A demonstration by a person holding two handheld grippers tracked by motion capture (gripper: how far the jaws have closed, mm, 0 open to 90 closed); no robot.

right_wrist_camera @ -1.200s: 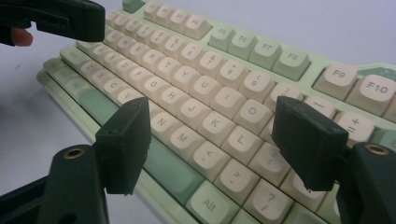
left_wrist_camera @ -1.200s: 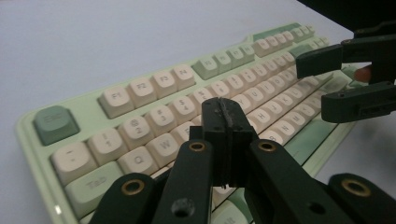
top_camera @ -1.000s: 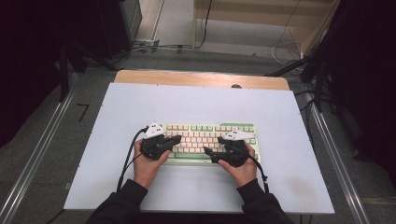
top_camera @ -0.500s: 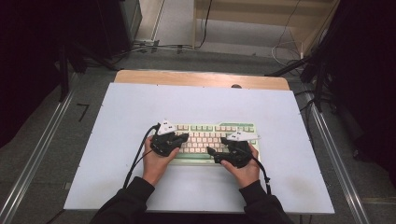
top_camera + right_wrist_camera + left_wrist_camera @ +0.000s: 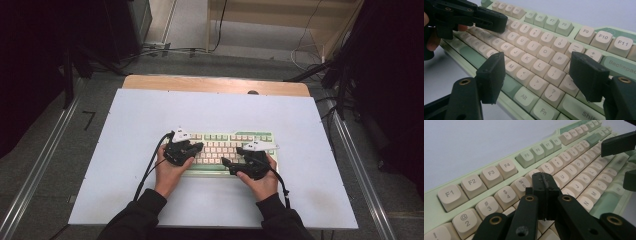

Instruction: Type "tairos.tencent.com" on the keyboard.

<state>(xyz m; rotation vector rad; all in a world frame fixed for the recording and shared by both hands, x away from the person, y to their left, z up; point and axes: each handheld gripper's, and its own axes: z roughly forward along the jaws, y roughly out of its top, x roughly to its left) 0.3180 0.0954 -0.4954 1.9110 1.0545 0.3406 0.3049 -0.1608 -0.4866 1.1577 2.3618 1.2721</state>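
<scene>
From above, we see the left hand-held gripper (image 5: 192,148) has slid rightward onto the keyboard (image 5: 225,150) lying mid-tabletop (image 5: 150,115). Its own view shows jaws pressed together over the number row, seemingly poised to press a key; the right hand-held gripper (image 5: 536,75) hangs with jaws apart above the punctuation keys.

A lab or test room rather than a home or office — the table (image 5: 150,125) is a bare pale sheet over a wooden top, standing on grey carpet between metal floor rails (image 5: 40,165). Loose cables (image 5: 165,50) run across the floor beyond its far edge, past a plain wooden frame (image 5: 280,15) and dark equipment at the far left corner. Black curtains (image 5: 30,60) close off both sides — a recording setup
</scene>
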